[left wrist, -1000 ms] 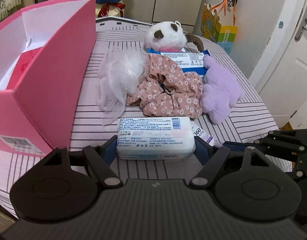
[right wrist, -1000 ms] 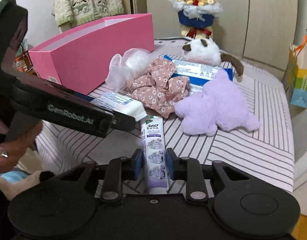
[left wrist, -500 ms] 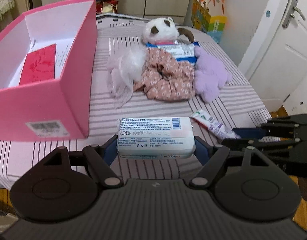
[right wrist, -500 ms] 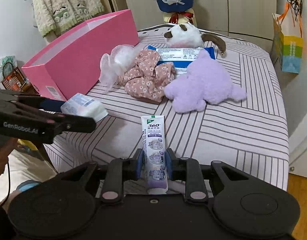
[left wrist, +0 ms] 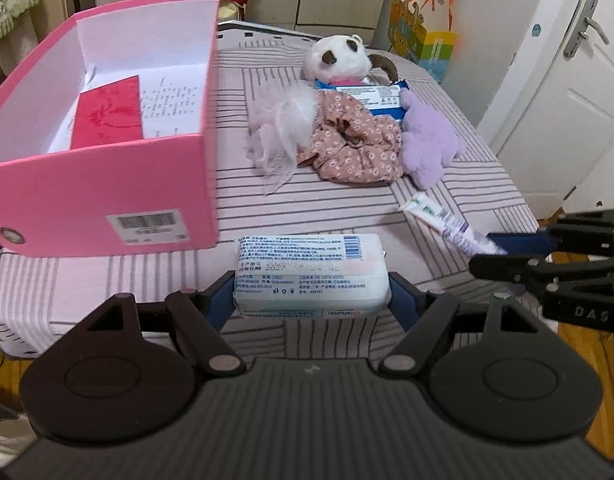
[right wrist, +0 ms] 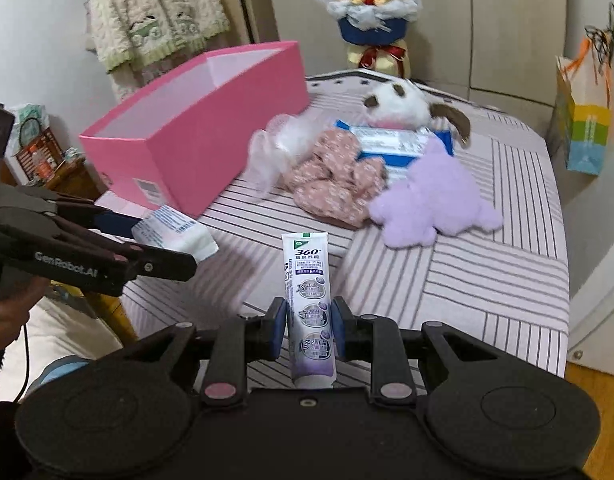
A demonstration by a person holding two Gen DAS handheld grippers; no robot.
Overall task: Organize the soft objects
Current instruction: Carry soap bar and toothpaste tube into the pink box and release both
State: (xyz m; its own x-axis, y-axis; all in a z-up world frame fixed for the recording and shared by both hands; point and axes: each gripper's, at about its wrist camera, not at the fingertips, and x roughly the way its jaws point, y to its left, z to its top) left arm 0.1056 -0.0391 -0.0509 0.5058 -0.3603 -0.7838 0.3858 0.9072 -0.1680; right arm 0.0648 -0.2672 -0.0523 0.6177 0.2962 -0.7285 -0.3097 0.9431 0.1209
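Since a moment ago: both grippers are pulling back and rising from the bed, each carrying its item clear of the cover; more of the box's inside is coming into the left camera's sight.
Striped bed cover (left wrist: 347, 208): lying under everything, grey-lined pale fabric, holding the box and the pile.
Open pink cardboard box (left wrist: 107, 200): sitting on the left part of the bed, mouth up, with a red card (left wrist: 107, 116) lying flat on its white floor.
Pile of soft things: a fluffy lilac plush toy (right wrist: 431, 200), a floral pink fabric scrunchie (left wrist: 355, 148), a white-and-brown plush animal (left wrist: 339, 60), a blue-and-white flat packet (left wrist: 371, 96) and a wispy white mesh puff (left wrist: 283, 128) are bunching together, touching, near the bed's middle, well apart from both grippers.
Left gripper (left wrist: 311, 304): squeezing a soft white wrapped pack of tissues or pads (left wrist: 311, 276) across its width, hanging in the air just in front of the box's near wall.
Right gripper (right wrist: 309, 332): pinching a white-and-purple toothpaste tube (right wrist: 309, 300) near its lower end, tube pointing up and away, over the bed's near edge.
Step in hand: carrying, I judge; two items are being ferried toward the box.
Next move: probably lifting the pack over the near wall and lowering it beside the card before letting go, then bringing the tube across.
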